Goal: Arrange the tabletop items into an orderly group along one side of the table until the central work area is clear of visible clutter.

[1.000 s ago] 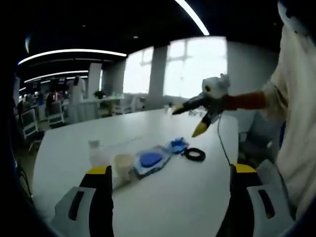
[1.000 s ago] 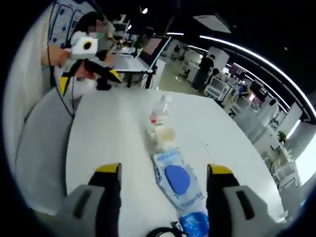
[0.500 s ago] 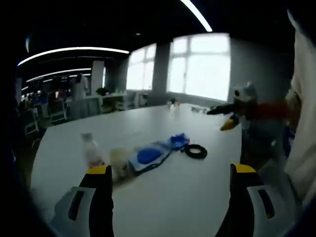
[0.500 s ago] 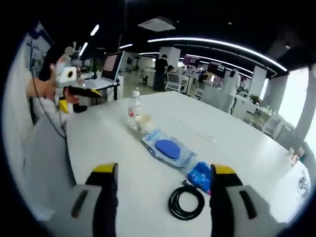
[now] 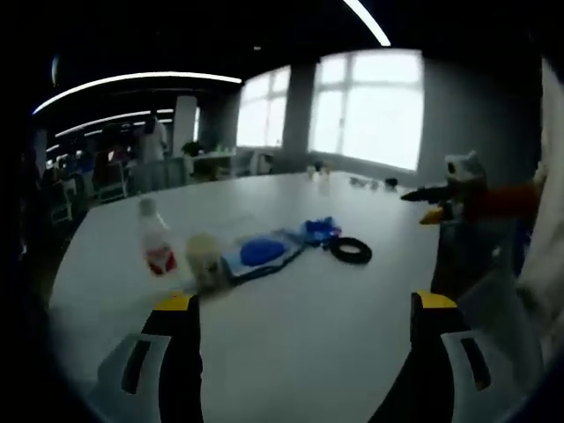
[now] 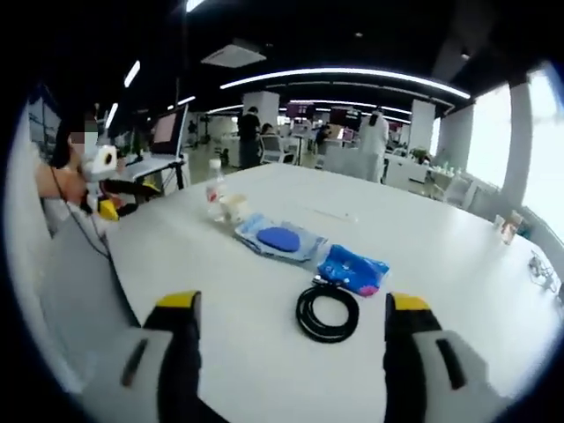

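Cable coil (image 6: 327, 313), nearest item, lies on the tabletop (image 6: 458, 264) dead ahead at 12 o'clock of right tool (image 6: 286, 352); right and left tool (image 5: 304, 352) both gape wide, empty.

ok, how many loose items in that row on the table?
5: bottle at the far end, then cup, clear packet with blue disc, blue pouch, black cable coil nearest the right gripper.

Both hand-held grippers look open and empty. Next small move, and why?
Probably bring the right hand-held gripper down onto the black cable coil: it lies on the white table just ahead of that gripper's open jaws, at the near end of the row, with the blue pouch, the clear packet with a blue disc, the cup and the bottle beyond.
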